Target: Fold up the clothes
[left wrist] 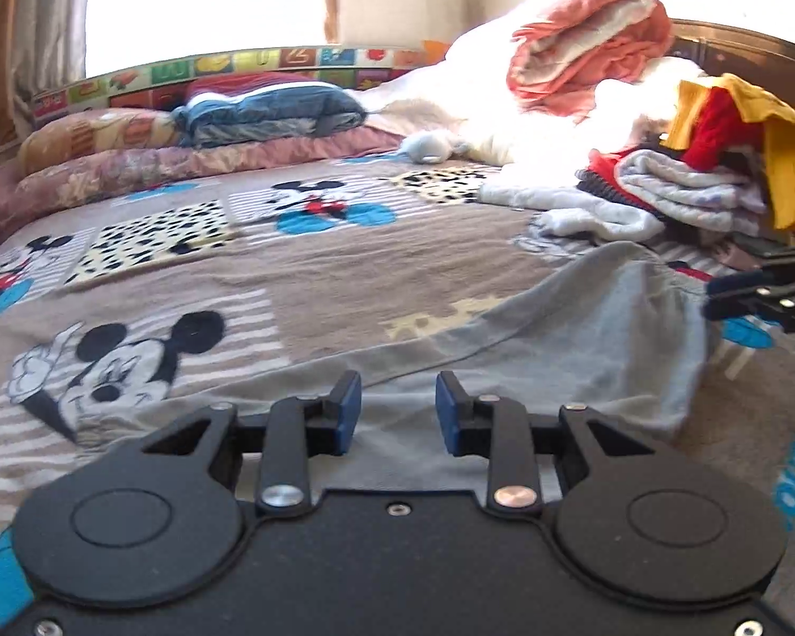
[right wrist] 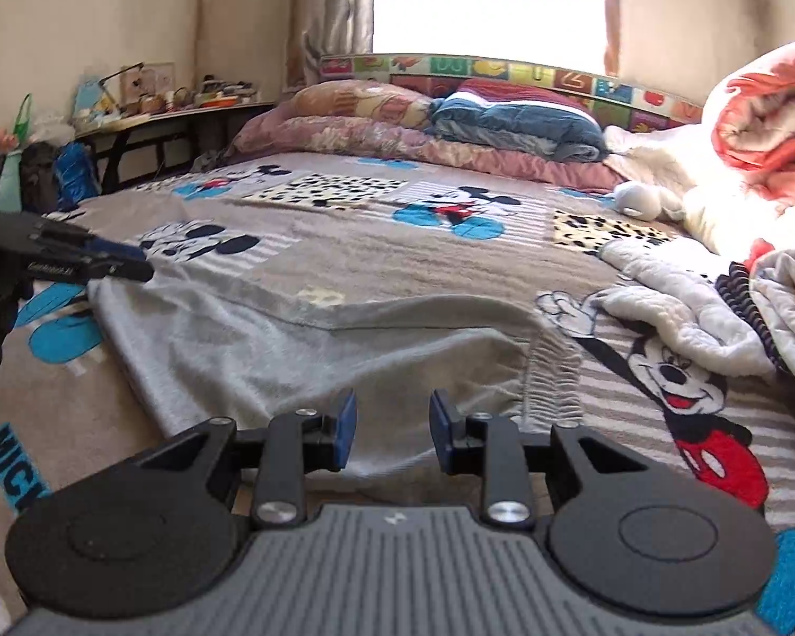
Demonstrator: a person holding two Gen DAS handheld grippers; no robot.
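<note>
A soft grey knit garment [right wrist: 302, 350] lies spread, loosely wrinkled, on the cartoon-mouse bedspread [right wrist: 397, 254], the left gripper [left wrist: 397, 411] and right gripper [right wrist: 387, 426] both gaping and empty over its near hem at 6 o'clock, apparently poised between folds.

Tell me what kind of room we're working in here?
Most likely a bedroom in a home. A bed with a cartoon mouse blanket fills the view, pillows are stacked at its far end under a curtained window, and a pile of clothes waits beside the grey garment.
</note>
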